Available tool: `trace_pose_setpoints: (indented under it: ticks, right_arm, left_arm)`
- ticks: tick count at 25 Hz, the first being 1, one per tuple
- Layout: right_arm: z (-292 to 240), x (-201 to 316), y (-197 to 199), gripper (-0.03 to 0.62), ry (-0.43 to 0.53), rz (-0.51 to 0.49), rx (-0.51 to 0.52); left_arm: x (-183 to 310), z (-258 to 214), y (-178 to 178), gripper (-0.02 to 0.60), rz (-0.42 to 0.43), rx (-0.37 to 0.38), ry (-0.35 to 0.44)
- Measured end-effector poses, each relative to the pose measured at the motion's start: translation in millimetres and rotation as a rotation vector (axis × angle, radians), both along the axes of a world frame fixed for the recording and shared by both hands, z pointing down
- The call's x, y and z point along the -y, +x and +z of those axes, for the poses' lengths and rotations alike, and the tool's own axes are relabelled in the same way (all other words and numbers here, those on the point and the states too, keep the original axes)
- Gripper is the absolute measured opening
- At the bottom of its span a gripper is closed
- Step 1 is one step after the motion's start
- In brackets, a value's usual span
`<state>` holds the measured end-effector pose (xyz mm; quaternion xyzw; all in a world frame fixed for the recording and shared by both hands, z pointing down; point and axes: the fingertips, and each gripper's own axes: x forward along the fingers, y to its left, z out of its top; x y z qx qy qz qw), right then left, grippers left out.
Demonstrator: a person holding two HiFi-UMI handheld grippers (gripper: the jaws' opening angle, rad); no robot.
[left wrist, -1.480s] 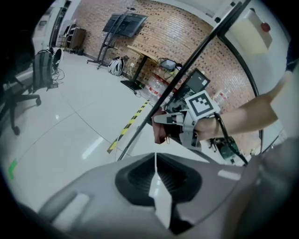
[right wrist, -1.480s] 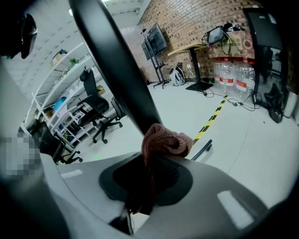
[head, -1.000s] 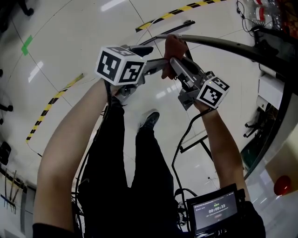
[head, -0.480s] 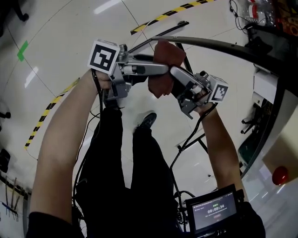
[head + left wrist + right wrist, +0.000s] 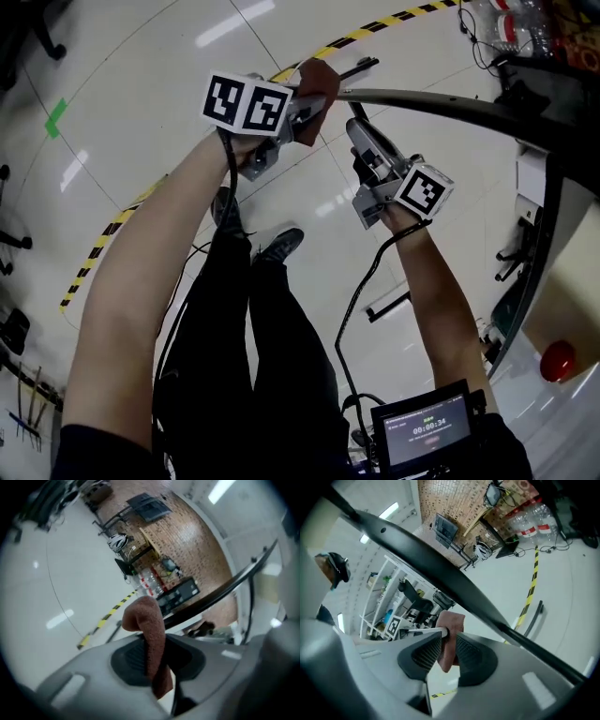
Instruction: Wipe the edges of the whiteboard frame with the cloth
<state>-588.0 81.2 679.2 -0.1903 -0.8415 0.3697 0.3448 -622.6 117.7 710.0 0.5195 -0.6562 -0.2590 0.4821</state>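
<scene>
Cloth [image 5: 319, 77] has gone over to the left gripper [image 5: 309, 101] alone, which is clenched on it and has lifted it up beside the end of the whiteboard frame [image 5: 441, 94]. Right gripper [image 5: 360, 133] jaws have just been opening and are now released and empty just under the frame, so wiping looks ready to start.

A glossy white floor [image 5: 141, 112] is recorded, marked with yellow-black hazard tape [image 5: 111, 228] and one green tape patch [image 5: 56, 117]. A brick wall [image 5: 187, 531] is noted, with water bottles [image 5: 147, 583] stacked near it. A ceiling strip light [image 5: 220, 490] is lit. White shelving [image 5: 379, 602] is observed.
</scene>
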Motion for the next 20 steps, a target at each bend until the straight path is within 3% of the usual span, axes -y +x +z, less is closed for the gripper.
trace_pose_setpoints:
  ticks: [3, 5, 8, 13, 20]
  right_arm:
    - [7.7, 0.7, 20.2, 0.082, 0.115, -0.065, -0.023]
    - [11.5, -1.6, 35.5, 0.074, 0.171, -0.107, -0.035]
    - [12.8, -5.6, 54.7, 0.071, 0.175, -0.121, -0.049]
    - [8.3, -22.8, 84.5, 0.064, 0.077, -0.112, -0.05]
    - [-4.1, -44.2, 115.4, 0.061, 0.011, -0.123, -0.05]
  left_arm:
    - [7.7, 34.9, -9.5, 0.064, 0.126, 0.271, -0.283]
    - [18.6, 41.5, -24.0, 0.065, 0.184, 0.442, -0.379]
    - [41.3, 43.6, -33.7, 0.066, 0.266, 0.54, -0.396]
    - [66.9, 46.6, -7.7, 0.066, 0.548, 0.674, -0.382]
    - [75.1, 7.8, -1.1, 0.064, 0.612, 0.796, -0.342]
